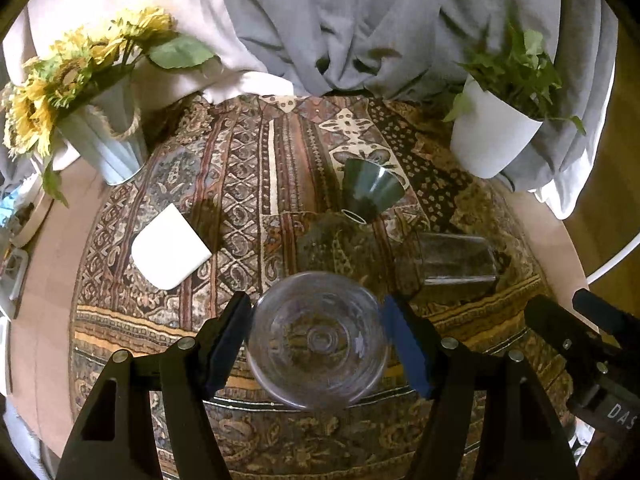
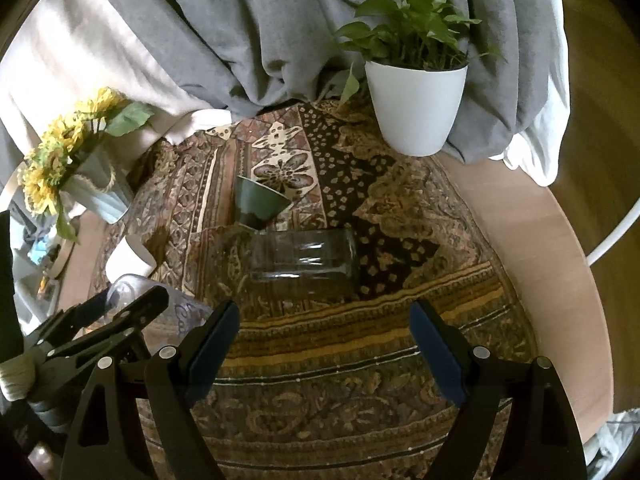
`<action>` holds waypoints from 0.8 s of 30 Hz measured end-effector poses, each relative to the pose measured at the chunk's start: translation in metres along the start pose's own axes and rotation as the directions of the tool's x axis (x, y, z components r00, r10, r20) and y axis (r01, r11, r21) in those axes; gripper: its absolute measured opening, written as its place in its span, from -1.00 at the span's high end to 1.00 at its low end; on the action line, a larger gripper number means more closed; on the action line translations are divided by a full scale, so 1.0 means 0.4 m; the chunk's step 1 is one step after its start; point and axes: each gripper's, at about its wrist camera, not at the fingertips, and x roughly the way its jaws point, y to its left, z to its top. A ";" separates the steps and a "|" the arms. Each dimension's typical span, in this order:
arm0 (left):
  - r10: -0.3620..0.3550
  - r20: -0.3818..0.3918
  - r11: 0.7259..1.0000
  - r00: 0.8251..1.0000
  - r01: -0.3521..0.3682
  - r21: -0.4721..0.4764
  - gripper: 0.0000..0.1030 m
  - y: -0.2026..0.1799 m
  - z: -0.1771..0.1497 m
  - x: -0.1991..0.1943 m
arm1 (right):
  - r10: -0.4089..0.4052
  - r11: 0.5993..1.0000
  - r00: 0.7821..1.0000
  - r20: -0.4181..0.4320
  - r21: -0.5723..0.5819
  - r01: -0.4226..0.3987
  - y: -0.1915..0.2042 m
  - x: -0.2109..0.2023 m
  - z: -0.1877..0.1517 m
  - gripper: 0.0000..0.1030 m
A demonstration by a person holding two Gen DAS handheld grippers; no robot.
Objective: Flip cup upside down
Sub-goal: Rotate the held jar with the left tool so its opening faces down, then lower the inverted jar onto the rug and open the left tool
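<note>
Left gripper (image 1: 316,340): we saw its jaws spread either side of the clear plastic cup (image 1: 318,340), at the lower centre of the left wrist frame; we could not tell whether the pads touched it.
Clear plastic cup: we looked straight into its mouth or base; in the right wrist view it sat at lower left (image 2: 132,292).
Right gripper (image 2: 324,344): wide open, holding nothing, over the patterned cloth (image 2: 320,400).
Glass jar (image 2: 304,258): on its side, mid-frame.
Green cup (image 2: 258,204): tipped over, just behind the jar.
White cup (image 2: 130,260): at left.
</note>
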 end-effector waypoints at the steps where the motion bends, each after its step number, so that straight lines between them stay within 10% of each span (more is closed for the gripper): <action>1: 0.001 0.001 1.000 1.000 -0.001 0.002 -0.33 0.000 0.002 0.002 | 0.001 1.000 1.000 -0.001 0.001 -0.001 0.000 0.002 0.002 -0.68; 16: -0.015 -0.016 1.000 1.000 0.015 0.003 -0.35 0.006 0.027 0.024 | -0.013 1.000 1.000 0.000 0.010 0.013 0.008 0.014 0.019 -0.68; 24: -0.025 -0.005 0.999 1.000 0.025 -0.048 -0.79 0.018 0.024 0.016 | -0.033 0.999 0.999 0.018 0.007 0.033 0.015 -0.006 0.017 -0.68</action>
